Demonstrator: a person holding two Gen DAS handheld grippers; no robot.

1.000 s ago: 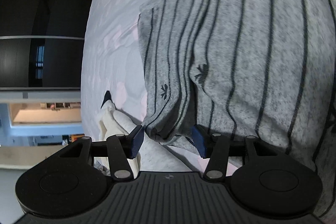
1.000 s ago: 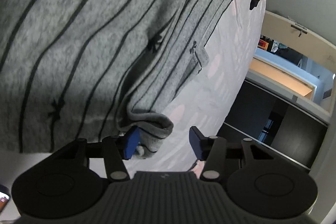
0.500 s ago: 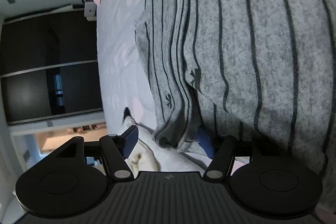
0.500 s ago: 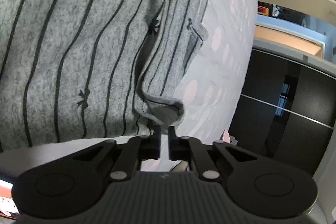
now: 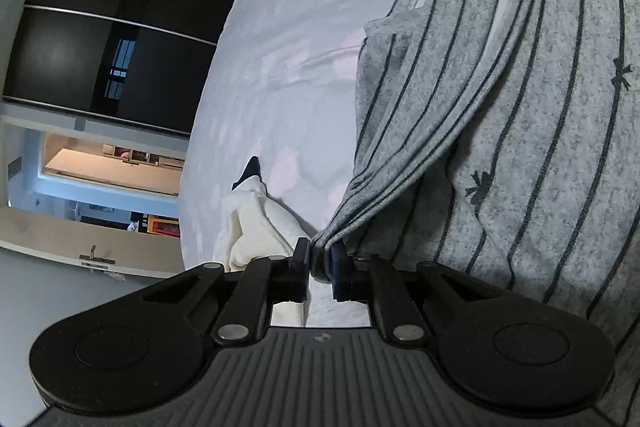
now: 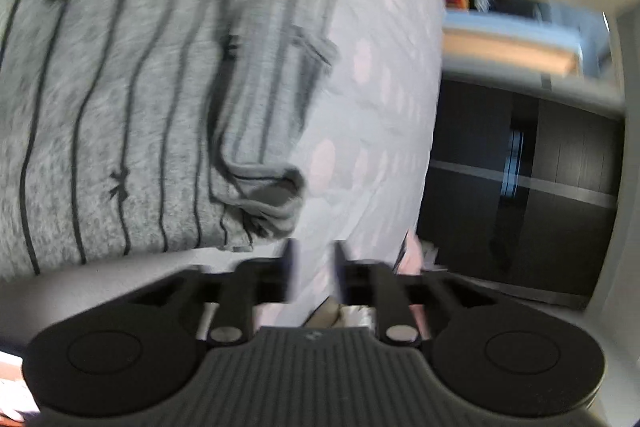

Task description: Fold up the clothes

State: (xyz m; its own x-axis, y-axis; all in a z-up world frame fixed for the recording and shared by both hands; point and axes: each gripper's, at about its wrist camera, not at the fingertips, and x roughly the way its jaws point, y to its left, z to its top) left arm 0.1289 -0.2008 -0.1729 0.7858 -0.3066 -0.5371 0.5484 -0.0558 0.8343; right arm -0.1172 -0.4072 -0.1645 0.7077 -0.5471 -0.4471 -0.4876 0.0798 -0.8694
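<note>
Garment [image 5: 520,131] corner btwn left fingers [image 5: 301,257]

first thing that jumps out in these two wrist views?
The grey striped garment fills most of both views, spread over a pale bedsheet with pink blotches. In the left wrist view the left gripper is closing on a bunched corner of it, fabric between the pads. In the blurred right wrist view the right gripper is opening with nothing between its fingers, the rumpled cloth edge just ahead.

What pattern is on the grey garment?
Thin dark stripes with small bow motifs on heathered grey garment; clearest in the left wrist view.
</note>
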